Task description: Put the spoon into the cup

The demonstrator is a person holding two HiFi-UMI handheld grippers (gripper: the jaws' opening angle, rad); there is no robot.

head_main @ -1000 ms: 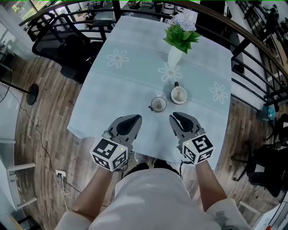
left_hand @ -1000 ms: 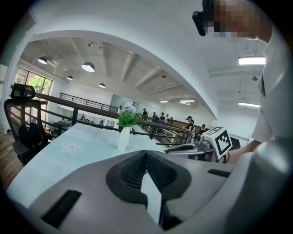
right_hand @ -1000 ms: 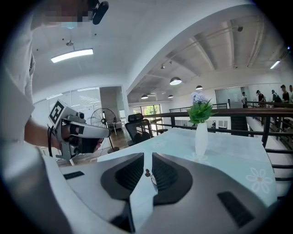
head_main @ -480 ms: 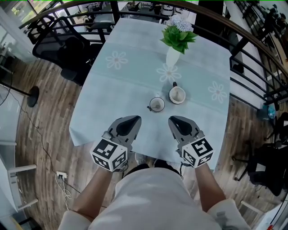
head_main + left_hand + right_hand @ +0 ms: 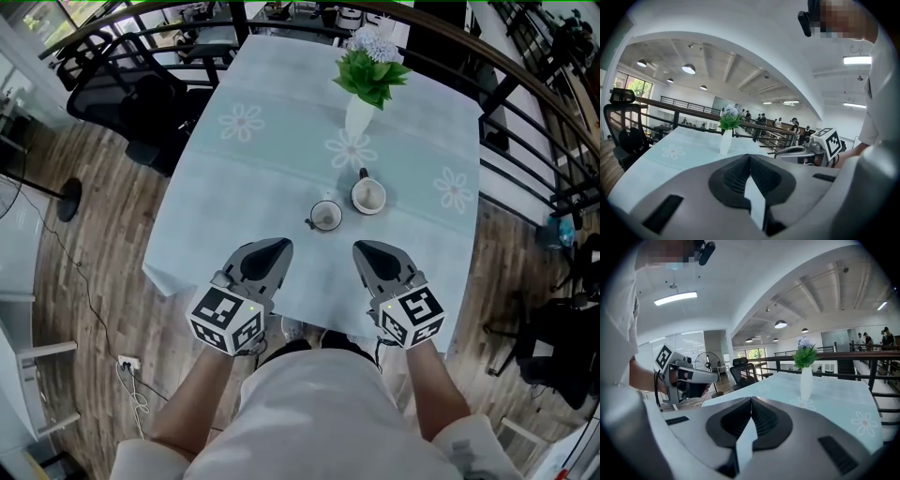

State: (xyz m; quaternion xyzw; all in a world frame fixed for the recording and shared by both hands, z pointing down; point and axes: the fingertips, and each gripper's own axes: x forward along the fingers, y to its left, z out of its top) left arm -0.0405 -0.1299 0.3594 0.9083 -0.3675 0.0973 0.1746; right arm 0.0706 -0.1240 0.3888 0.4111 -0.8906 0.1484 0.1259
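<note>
Fingers (image 5: 733, 177) of grey plastic left gripper (image 5: 750, 158) pressed together, ribbed, dark, empty. Grey plastic right gripper (image 5: 751, 400) likewise, jaws just closing in, nothing between. Both held over near table edge, short of cups.

Spoon not made out for sure: short dark stub at rim of near round white glazed cup (image 5: 326, 217) and of far white cup (image 5: 369, 197). Spoon handle or cup handle, cannot tell. Fits spoon already in cup, or spoon out of sight.

Cups just apart on smooth pale-green tablecloth (image 5: 272, 169) with white daisy print. Slim white vase (image 5: 360, 117) of green leaves beyond.
</note>
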